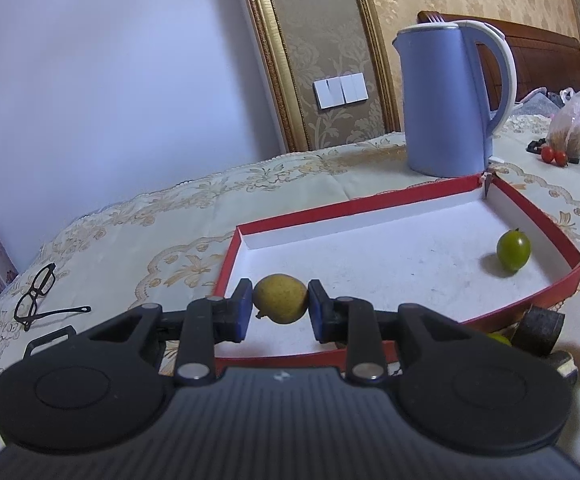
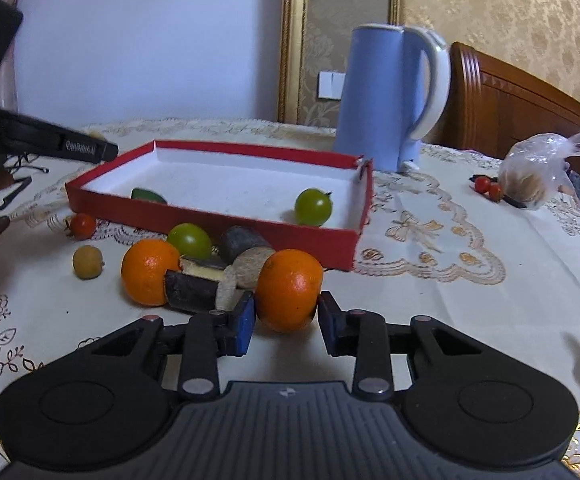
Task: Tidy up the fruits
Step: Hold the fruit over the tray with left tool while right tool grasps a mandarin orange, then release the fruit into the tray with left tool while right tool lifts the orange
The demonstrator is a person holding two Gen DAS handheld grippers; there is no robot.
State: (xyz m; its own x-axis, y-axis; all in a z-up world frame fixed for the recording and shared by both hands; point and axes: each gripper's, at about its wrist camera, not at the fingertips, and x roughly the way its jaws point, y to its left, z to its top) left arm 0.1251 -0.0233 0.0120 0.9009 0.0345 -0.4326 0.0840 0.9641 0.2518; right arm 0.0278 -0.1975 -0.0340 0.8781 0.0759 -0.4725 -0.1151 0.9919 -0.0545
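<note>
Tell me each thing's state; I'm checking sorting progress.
Left claw: shut on small yellow-green fruit, over the tray.
Right claw: shut on round orange, on the tablecloth.
Red shallow cardboard tray: holds a green tomato.
Second orange: outside tray.
Blue electric kettle: upright, lid closed.

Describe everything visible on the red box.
The box is a shallow rectangular tray of cardboard-like material, red walls outside, white inside, open-topped, flat on the tablecloth before the kettle. One far corner looks torn. A green fruit lies inside; more fruit crowds its near wall.
</note>
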